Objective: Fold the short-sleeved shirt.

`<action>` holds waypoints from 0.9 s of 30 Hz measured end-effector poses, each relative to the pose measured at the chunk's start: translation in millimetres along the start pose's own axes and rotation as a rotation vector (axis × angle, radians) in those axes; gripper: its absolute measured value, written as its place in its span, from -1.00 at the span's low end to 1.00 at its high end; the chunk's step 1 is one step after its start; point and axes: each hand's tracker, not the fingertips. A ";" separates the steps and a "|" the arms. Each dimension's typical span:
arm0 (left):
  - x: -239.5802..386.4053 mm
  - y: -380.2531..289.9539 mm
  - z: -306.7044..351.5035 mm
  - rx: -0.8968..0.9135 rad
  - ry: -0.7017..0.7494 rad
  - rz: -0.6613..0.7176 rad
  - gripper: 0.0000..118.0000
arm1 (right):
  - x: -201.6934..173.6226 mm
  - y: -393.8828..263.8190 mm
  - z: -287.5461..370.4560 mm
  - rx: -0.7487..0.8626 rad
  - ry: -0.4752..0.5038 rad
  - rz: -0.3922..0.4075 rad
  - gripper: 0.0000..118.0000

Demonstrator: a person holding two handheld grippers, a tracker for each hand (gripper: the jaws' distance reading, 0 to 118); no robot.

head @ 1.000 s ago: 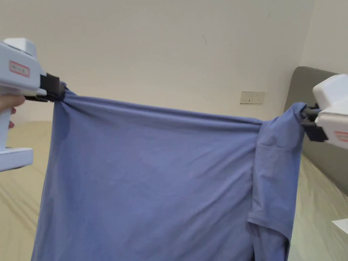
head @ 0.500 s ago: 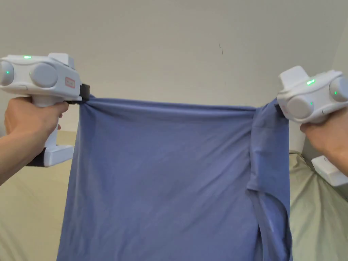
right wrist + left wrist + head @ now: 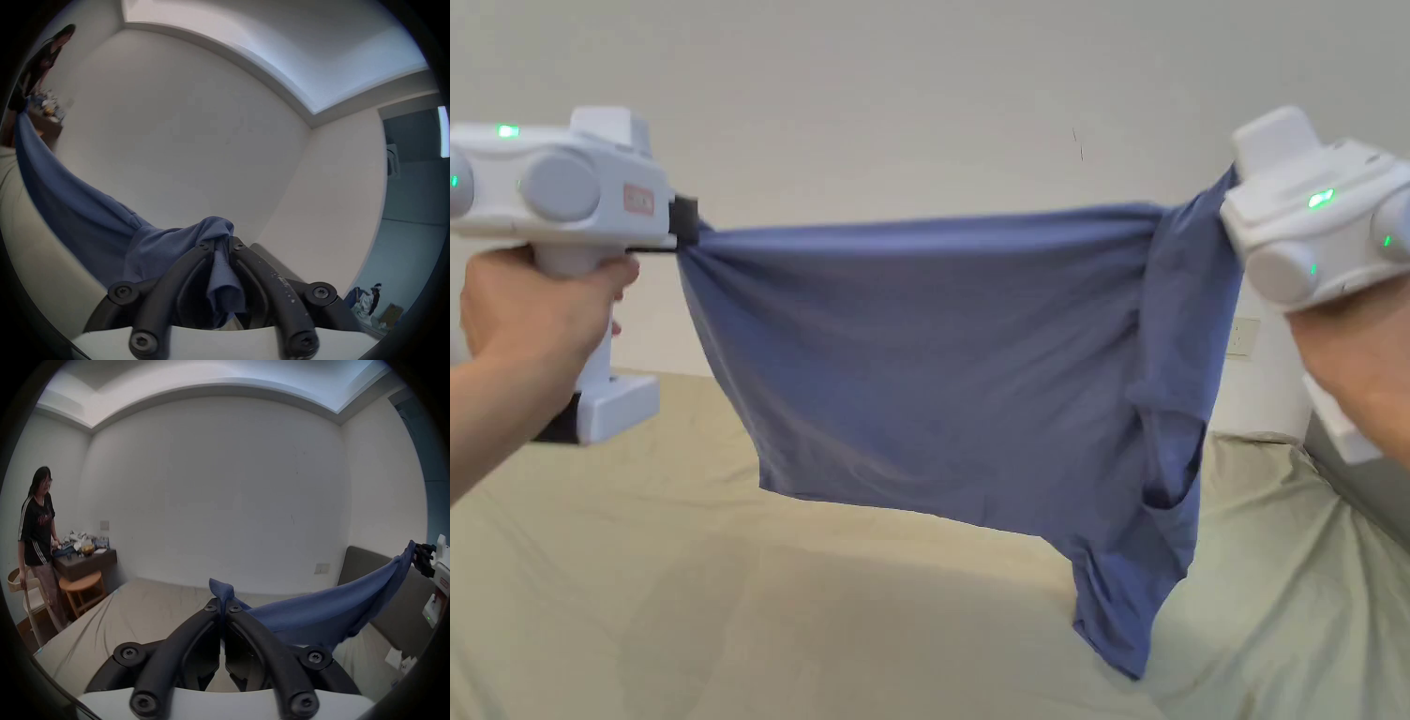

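Near the person, the left gripper (image 3: 222,606) has its jaws squeezed tight on one corner of the blue shirt (image 3: 937,375). The right gripper (image 3: 222,240) has its jaws pinched on the other end, with cloth bunched between them. The shirt hangs stretched between them, up in the air over the bed (image 3: 731,600). The right side droops low. It could land all crumpled if a corner slips out. Far off stands the wall (image 3: 900,112).
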 end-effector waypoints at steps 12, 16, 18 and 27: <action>-28.8 -265.5 35.9 -0.376 -0.045 0.036 -0.98 | -135.3 -215.1 119.6 -0.279 0.304 0.058 -0.82; -32.3 -323.6 60.9 -0.448 -0.088 -0.005 -0.98 | -155.9 -268.4 178.6 -0.339 0.394 0.103 -0.82; -30.9 -343.9 77.5 -0.490 -0.110 -0.029 -0.98 | -158.1 -285.9 216.6 -0.356 0.431 0.127 -0.82; -48.5 -366.0 168.8 -0.521 -0.185 -0.067 -0.98 | -124.8 -319.9 343.3 -0.339 0.521 0.131 -0.82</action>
